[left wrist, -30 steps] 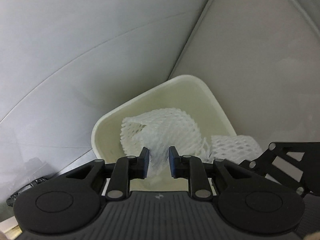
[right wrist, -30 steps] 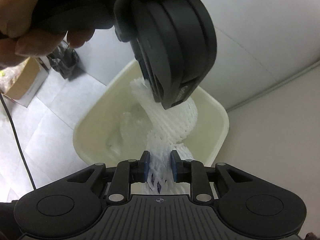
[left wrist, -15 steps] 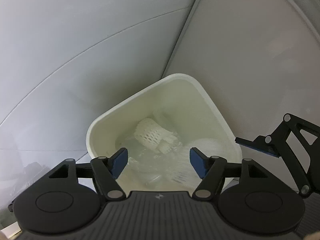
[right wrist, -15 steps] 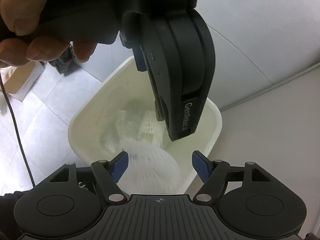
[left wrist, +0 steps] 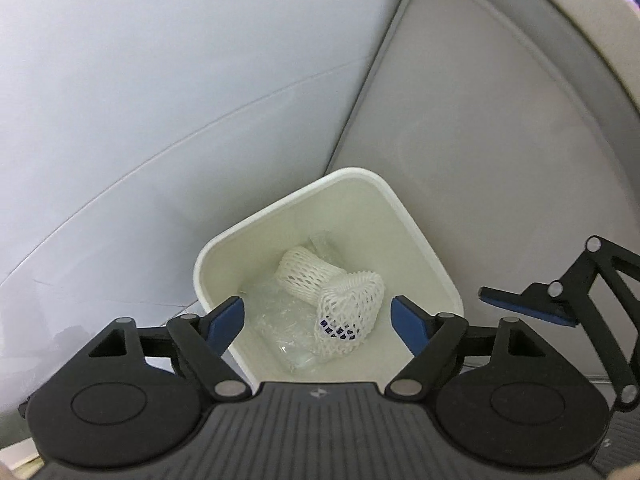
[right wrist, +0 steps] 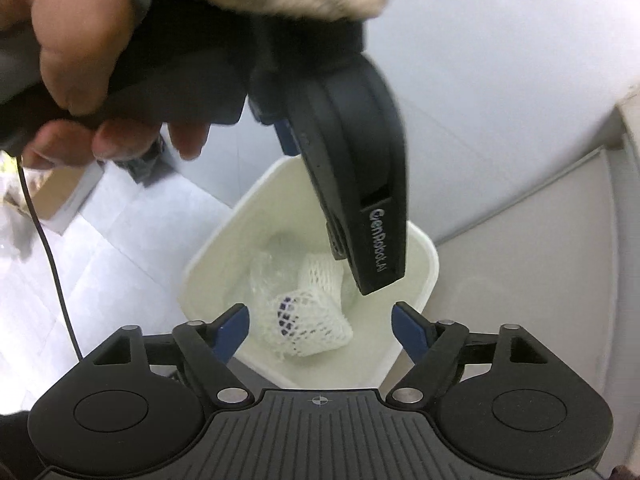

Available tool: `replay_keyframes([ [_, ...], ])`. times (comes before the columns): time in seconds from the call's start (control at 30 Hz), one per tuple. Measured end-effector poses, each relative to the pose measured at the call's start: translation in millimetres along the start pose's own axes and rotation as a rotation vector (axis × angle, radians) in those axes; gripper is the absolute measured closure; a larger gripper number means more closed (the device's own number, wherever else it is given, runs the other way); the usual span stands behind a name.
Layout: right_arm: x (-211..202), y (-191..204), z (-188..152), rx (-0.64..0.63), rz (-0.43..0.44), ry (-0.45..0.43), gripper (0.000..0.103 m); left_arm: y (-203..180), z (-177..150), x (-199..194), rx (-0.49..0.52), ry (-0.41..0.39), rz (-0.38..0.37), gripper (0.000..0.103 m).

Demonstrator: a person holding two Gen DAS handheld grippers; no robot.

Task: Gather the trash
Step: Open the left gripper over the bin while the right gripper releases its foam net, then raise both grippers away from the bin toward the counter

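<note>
While both grippers, left [left wrist: 316, 316] and right [right wrist: 320, 322], hung with jaws apart above the cream rectangular plastic bin's rim [left wrist: 424, 248], "GenRobot.AI" showed.

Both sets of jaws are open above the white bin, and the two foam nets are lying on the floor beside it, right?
Not quite. The two foam nets lie inside the white bin, not on the floor, as the left wrist view shows. The left gripper and right gripper do have open jaws above it.

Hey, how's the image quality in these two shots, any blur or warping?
Left wrist view: sharp on the foam nets in the bin, with fisheye-curved wall lines. Right wrist view: the hand and left gripper up close are soft and shadowed.
</note>
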State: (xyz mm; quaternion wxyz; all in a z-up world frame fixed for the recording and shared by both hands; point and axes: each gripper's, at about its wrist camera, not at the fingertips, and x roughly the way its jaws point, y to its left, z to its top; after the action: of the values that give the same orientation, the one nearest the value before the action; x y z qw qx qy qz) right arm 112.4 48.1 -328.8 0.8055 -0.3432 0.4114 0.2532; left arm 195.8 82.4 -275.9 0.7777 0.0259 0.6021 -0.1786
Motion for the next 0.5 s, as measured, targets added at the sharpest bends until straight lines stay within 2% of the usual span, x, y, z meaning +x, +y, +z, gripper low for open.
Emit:
replay_keyframes([
  [0.1, -19.7, -0.4, 0.6, 0.021, 0.010, -0.028, 0.020, -0.1, -4.7, -13.0, -0.021, -0.020, -0.003, 0.018],
  [0.2, -38.1, -3.0, 0.8, 0.045, 0.029, -0.057, 0.014, 0.5, -8.2, -25.0, -0.034, -0.036, -0.001, 0.010],
  [0.5, -81.7, -15.4, 0.2, 0.116, 0.070, -0.117, 0.008, -6.5, -17.6, -64.9, -0.099, -0.102, -0.017, 0.003],
])
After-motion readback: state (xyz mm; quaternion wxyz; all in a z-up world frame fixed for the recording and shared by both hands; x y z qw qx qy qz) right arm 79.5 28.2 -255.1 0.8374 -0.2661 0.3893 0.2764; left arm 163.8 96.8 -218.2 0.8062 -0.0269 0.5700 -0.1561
